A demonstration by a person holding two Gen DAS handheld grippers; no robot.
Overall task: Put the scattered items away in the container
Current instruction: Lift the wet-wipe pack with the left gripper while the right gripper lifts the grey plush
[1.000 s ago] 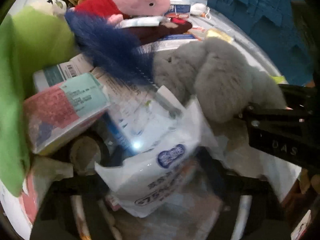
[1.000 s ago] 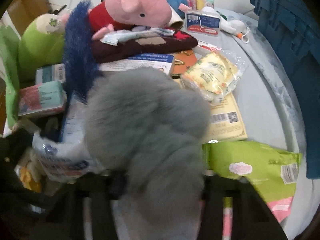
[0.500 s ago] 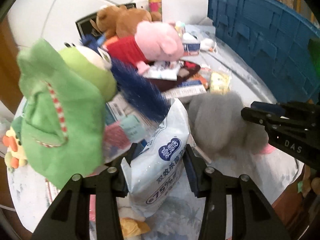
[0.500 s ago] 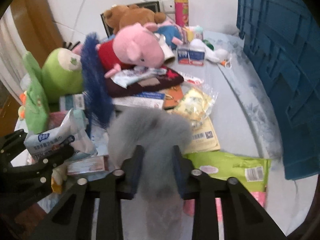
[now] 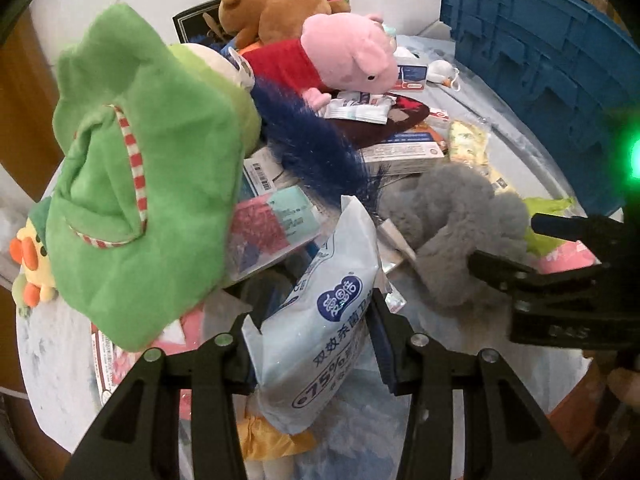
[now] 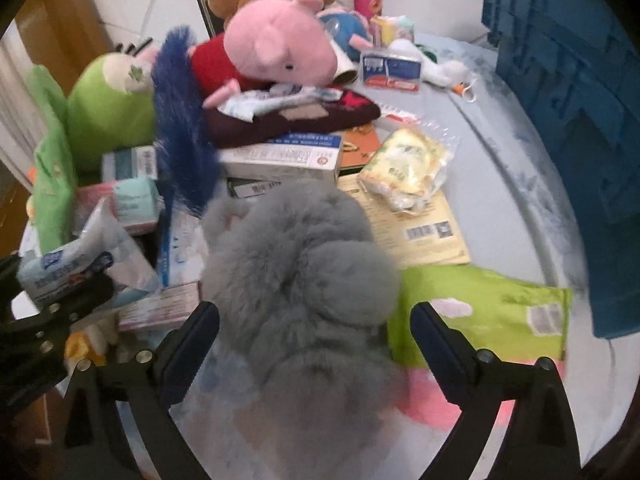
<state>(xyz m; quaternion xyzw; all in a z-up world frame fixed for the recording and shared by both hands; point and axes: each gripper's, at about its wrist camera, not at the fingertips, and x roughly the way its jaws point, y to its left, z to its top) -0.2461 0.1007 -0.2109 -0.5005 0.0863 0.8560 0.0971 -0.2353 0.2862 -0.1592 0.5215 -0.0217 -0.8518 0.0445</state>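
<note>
My left gripper [image 5: 312,316] is shut on a white and blue wipes pack [image 5: 336,300], held upright above the pile. A grey fluffy plush [image 6: 296,256] lies on the pale tablecloth [image 6: 500,184]. My right gripper [image 6: 314,312] straddles it with its jaws opening wide, and the pads stand clear of the fur. In the left wrist view the right gripper [image 5: 552,264] sits at the right beside the grey plush [image 5: 452,216]. The blue crate [image 5: 540,60] stands at the table's far right, and it fills the right edge of the right wrist view too [image 6: 568,100].
A green frog plush [image 5: 140,184], a pink pig plush [image 6: 276,44], a brown bear [image 5: 272,12] and a blue feather duster [image 6: 180,120] crowd the left and back. Boxes [image 6: 284,156], a yellow snack bag [image 6: 404,168] and a green packet [image 6: 480,316] lie around the grey plush.
My right gripper's jaws have spread from tight on the grey plush to wide apart, and the plush has settled on the table. The left gripper keeps the wipes pack, raised slightly.
</note>
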